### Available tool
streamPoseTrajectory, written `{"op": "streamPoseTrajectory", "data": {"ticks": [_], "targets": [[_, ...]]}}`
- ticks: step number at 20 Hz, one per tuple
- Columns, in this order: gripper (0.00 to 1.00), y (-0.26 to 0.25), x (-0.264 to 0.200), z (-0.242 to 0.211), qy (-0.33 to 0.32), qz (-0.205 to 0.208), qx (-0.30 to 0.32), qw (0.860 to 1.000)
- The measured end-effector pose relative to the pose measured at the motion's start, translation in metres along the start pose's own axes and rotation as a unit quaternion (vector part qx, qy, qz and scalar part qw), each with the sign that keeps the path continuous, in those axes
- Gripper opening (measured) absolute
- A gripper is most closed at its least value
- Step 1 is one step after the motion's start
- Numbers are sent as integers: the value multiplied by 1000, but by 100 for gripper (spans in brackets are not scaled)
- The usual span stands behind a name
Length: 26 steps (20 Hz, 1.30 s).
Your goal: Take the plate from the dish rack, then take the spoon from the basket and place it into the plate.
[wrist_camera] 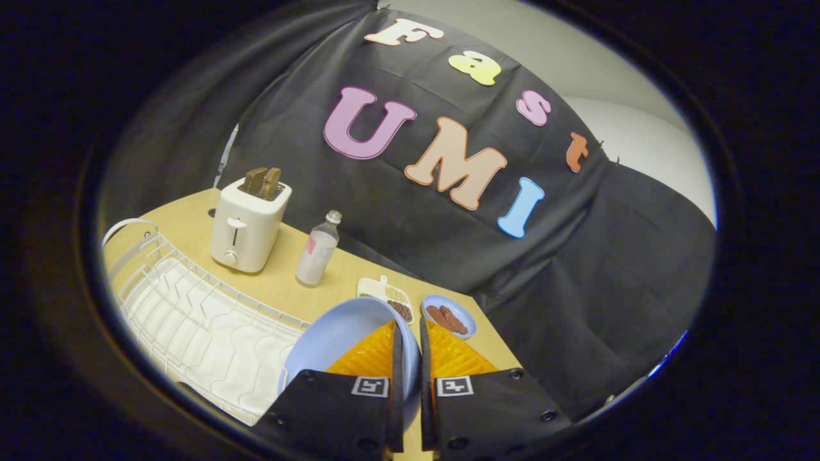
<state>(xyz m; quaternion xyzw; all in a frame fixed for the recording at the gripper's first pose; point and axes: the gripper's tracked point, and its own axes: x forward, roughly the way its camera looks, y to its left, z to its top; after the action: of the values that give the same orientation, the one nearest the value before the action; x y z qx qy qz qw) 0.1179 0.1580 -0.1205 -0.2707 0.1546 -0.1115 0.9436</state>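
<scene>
My gripper (410,323) is shut on the light blue plate (333,339). The plate's rim runs between the two orange fingers (375,355), and most of the plate spreads out to the left of the left finger. The plate is lifted and tilted, hanging over the right end of the white wire dish rack (192,314) and the table beside it. The rack's slots hold nothing that I can see.
A white toaster (246,224) with two brown slices stands behind the rack, a clear bottle (317,250) to its right. Just beyond the fingertips lie a small white board with beans (387,294) and a small blue dish of sausages (450,317). The wooden table (282,282) ends just right of that dish.
</scene>
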Motion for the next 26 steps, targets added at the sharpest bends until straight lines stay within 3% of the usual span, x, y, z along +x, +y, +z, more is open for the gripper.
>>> {"op": "streamPoseTrajectory", "data": {"ticks": [7,10,17,26], "targets": [[13,4,-1,11,-13,1,-8,1000],[13,-10,-4,34,-46,-21,-12,999],[13,-26,-6,41,-47,13,23,999],[13,-89,-24,28,-34,28,84,995]]}}
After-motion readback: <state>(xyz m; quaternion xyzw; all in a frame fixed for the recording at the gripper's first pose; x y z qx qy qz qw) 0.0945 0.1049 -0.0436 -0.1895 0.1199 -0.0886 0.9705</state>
